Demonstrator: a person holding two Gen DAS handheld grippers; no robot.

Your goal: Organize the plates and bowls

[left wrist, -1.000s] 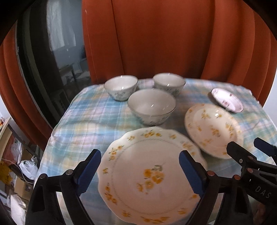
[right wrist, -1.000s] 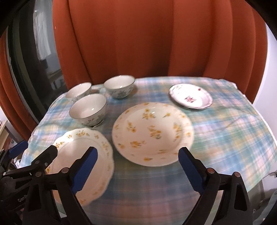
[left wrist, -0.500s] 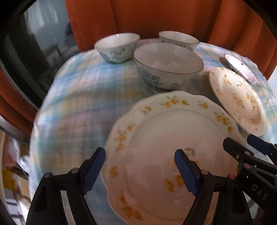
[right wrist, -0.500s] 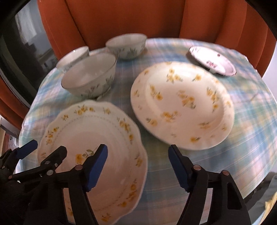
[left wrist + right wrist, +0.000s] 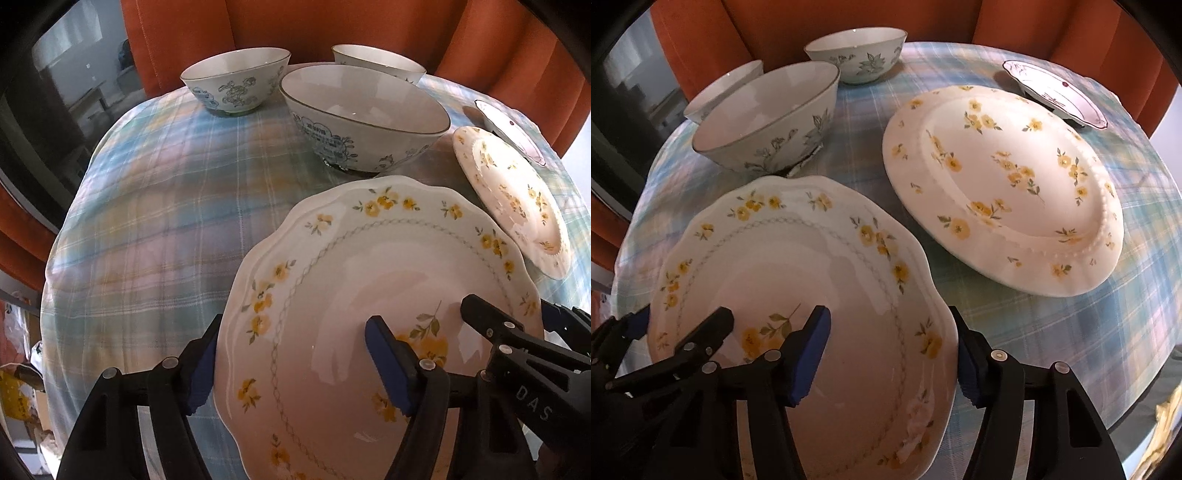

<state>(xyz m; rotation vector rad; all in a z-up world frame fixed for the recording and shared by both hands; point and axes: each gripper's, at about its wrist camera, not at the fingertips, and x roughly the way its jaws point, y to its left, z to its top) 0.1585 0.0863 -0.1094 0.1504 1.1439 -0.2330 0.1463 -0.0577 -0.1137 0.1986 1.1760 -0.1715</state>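
We have both grippers at the scalloped plate (image 5: 369, 295) nearest us on the plaid tablecloth (image 5: 155, 206). The left gripper (image 5: 295, 362) straddles the plate's left rim, one pad outside the edge and one over the plate's face; its jaws are closing, but the pads do not yet press on the china. The right gripper (image 5: 890, 354) straddles the right rim the same way — jaws closing, rim between them, no pinch yet. So neither holds anything at this point.

The plate lies flat, just in front of the large bowl (image 5: 365, 122). The round flowered plate (image 5: 1001, 184) sits beside it to the right, with the small dish (image 5: 1052, 92) beyond, and two smaller bowls (image 5: 236, 85) stand at the far edge.

To do this well, we judge that both outer pads need to slide under the lip before the jaws finish closing — otherwise they may skate off the glazed rim. We should close both sides evenly and lift level, since an uneven pull could tip the plate. Glazed china is slippery, so a firm pinch well onto the rim seems wiser than a fingertip hold. Clearing the large bowl on the way up also matters.
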